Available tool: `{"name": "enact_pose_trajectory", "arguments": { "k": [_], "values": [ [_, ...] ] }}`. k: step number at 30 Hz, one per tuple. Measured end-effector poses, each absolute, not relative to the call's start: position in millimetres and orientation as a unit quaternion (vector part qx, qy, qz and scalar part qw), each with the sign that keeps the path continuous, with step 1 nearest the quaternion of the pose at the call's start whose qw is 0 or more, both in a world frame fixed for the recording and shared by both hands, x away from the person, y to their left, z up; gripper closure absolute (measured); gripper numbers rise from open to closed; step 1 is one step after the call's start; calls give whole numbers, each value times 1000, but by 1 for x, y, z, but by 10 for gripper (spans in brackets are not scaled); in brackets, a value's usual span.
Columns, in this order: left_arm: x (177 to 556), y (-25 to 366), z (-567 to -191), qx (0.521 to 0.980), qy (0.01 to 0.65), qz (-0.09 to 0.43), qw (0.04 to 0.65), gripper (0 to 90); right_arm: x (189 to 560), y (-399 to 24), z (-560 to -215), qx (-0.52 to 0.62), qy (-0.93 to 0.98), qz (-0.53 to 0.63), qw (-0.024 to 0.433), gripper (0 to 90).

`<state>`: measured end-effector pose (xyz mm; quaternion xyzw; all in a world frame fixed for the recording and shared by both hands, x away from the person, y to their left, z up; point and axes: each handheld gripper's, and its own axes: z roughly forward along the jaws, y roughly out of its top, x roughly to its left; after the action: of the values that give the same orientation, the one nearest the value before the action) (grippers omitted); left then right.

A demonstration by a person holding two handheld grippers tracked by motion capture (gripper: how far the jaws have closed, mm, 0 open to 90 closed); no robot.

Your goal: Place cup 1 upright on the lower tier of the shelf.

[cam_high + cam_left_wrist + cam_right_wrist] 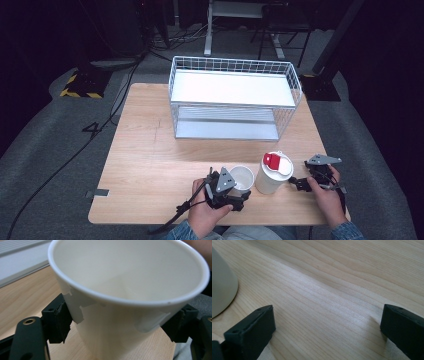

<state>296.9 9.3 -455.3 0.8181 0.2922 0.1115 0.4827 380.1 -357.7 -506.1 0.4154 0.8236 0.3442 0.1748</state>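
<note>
Table: light wood, wire rack at far side.
Lidded cup: upright, red-and-white lid, just right of open cup.
Open cup: white, empty — near front edge.
Left gripper: clamped on open cup's wall.
Right gripper: jaws apart — nothing between, just beside lidded cup.
</note>
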Motion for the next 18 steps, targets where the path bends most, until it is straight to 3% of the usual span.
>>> {"name": "enact_pose_trajectory", "arguments": {
  "k": [18],
  "values": [
    [310, 31, -424, 811, 283, 112, 500, 216, 380, -358, -506, 416, 824, 344, 175, 0]
  ]
}}
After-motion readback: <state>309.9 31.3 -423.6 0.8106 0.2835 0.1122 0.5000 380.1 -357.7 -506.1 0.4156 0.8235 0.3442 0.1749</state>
